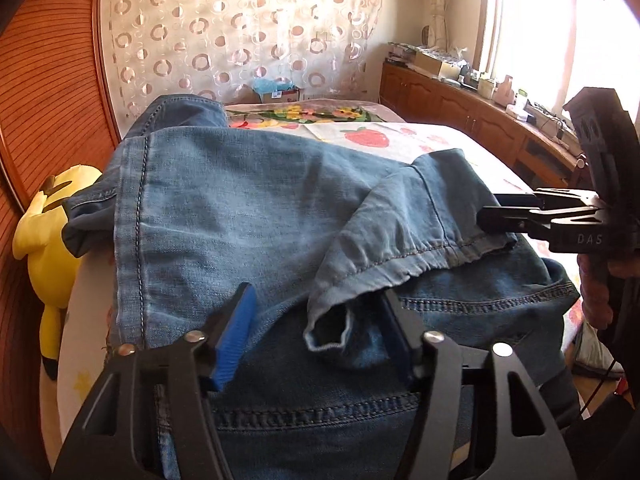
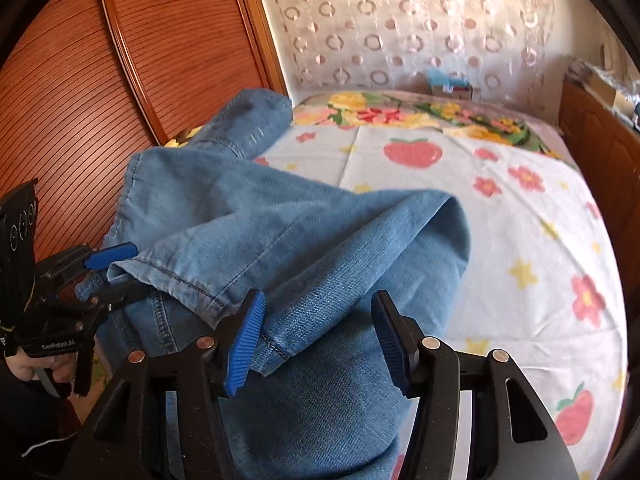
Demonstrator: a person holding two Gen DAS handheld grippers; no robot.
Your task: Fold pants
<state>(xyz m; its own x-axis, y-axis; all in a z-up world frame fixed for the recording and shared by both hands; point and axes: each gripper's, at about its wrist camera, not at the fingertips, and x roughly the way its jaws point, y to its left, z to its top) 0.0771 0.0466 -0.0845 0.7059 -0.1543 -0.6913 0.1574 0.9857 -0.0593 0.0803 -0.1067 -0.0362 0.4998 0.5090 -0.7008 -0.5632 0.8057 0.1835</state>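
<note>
Blue jeans (image 1: 248, 208) lie on the bed with the legs folded back over the seat; they also show in the right wrist view (image 2: 304, 240). My left gripper (image 1: 316, 332) is open, its blue pads either side of a leg hem (image 1: 326, 336) above the back pocket. It shows at the left of the right wrist view (image 2: 116, 272), jaws apart around the hem edge. My right gripper (image 2: 320, 344) is open, with the other leg's hem corner between its pads. In the left wrist view the right gripper (image 1: 496, 214) reaches in from the right at the hem.
The bed has a white sheet (image 2: 500, 208) printed with strawberries and flowers. A wooden headboard (image 2: 120, 60) stands on the left, with a yellow plush toy (image 1: 52, 240) beside it. A wooden cabinet (image 1: 460, 108) with clutter runs under the window on the right.
</note>
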